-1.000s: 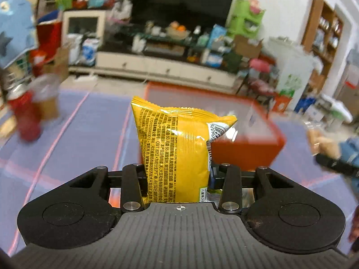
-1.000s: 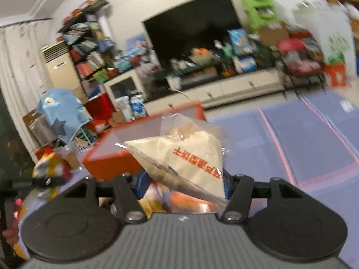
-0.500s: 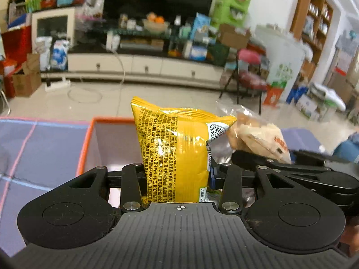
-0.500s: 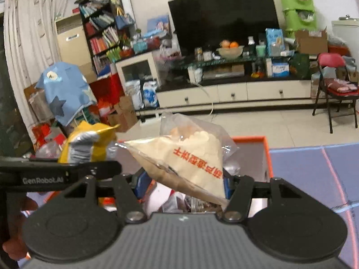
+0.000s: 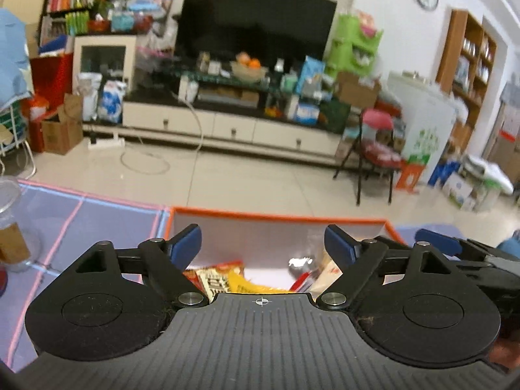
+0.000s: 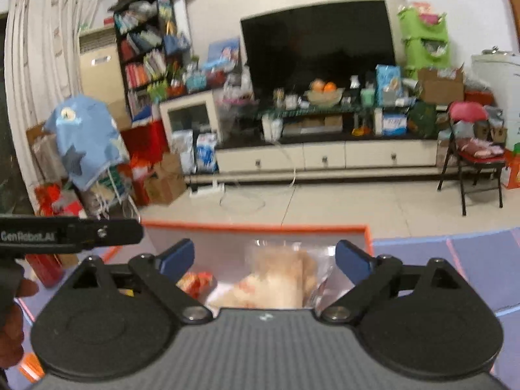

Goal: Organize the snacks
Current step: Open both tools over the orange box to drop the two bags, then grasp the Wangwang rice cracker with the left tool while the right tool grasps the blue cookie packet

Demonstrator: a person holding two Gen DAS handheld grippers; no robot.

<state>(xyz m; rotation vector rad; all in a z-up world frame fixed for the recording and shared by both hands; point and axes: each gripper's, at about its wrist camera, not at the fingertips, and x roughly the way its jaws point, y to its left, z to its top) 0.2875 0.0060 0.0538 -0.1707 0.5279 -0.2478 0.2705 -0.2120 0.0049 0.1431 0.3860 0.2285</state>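
Both tools are hanging over the orange-rimmed fabric box (image 5: pixel 279 217), the left tool (image 5: pixel 261 243) and right tool (image 6: pixel 265 258) having just been opening, jaws spread and gripping nothing, the yellow crinkly snack bag (image 5: pixel 247 284) and clear plastic cracker bag (image 6: pixel 282 276) lying inside.

An open orange-rimmed storage box (image 5: pixel 276 217) with pale inner walls sits on the purple mat. Inside, a crinkled yellow foil snack packet (image 5: pixel 247 284) lies low at the near left. A clear plastic bag of pale crackers (image 6: pixel 279 276) lies to its right.
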